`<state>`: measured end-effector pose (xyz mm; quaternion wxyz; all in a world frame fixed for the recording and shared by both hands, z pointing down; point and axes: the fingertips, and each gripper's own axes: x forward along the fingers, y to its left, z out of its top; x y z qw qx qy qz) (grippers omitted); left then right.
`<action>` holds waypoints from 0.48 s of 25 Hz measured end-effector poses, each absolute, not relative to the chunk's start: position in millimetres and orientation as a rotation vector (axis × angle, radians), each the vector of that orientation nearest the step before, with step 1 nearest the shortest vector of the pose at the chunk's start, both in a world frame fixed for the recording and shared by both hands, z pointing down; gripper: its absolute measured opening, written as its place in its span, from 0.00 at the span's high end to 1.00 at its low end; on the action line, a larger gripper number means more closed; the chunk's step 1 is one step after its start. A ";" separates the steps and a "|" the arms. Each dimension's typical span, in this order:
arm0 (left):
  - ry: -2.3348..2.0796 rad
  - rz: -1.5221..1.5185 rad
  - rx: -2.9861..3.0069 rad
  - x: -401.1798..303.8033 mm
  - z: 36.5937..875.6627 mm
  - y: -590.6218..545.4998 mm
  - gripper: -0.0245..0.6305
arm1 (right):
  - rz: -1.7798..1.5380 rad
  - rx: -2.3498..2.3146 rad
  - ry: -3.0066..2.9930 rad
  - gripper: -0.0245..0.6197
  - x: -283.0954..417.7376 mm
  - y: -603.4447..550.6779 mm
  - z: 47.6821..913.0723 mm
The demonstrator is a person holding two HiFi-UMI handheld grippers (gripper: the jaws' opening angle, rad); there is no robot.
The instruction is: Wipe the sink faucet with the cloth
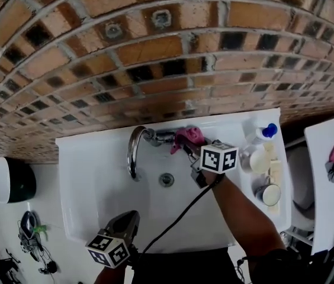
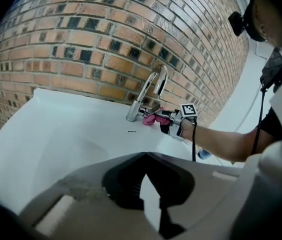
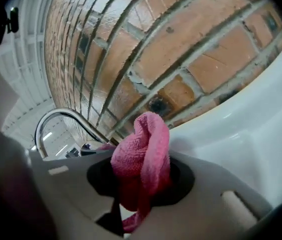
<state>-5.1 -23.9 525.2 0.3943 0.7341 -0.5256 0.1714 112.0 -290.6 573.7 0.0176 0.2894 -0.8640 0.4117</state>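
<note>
Brick wall (image 1: 155, 52) fills upper half of my head view, orange with dark bricks mixed in. White floor (image 1: 54, 265) lower left. White surface (image 1: 324, 194) at right edge.

The right gripper (image 1: 188, 147), at the end of a bare, outstretched right forearm (image 1: 238, 209), reaches far forward, its jaws clamped on a crumpled pink cloth (image 3: 143, 154). The left gripper (image 1: 125, 225) hangs low, close to the body, with its jaws pressed together and nothing between them.

Probably washroom: white sink (image 1: 84, 176), chrome faucet (image 1: 134, 149), brick wall (image 1: 155, 58).
</note>
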 end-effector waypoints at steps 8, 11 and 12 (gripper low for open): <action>-1.329 0.430 1.843 5.7 527.9 -23.5 0.95 | 1.403 0.878 -2.685 0.79 104.9 -305.6 578.6; -1.327 0.434 1.840 4.3 529.5 -21.4 0.95 | 1.426 0.874 -2.704 0.79 103.3 -306.2 572.2; -1.324 0.434 1.842 4.2 529.6 -21.0 0.95 | 1.454 0.870 -2.715 0.79 103.7 -305.5 569.3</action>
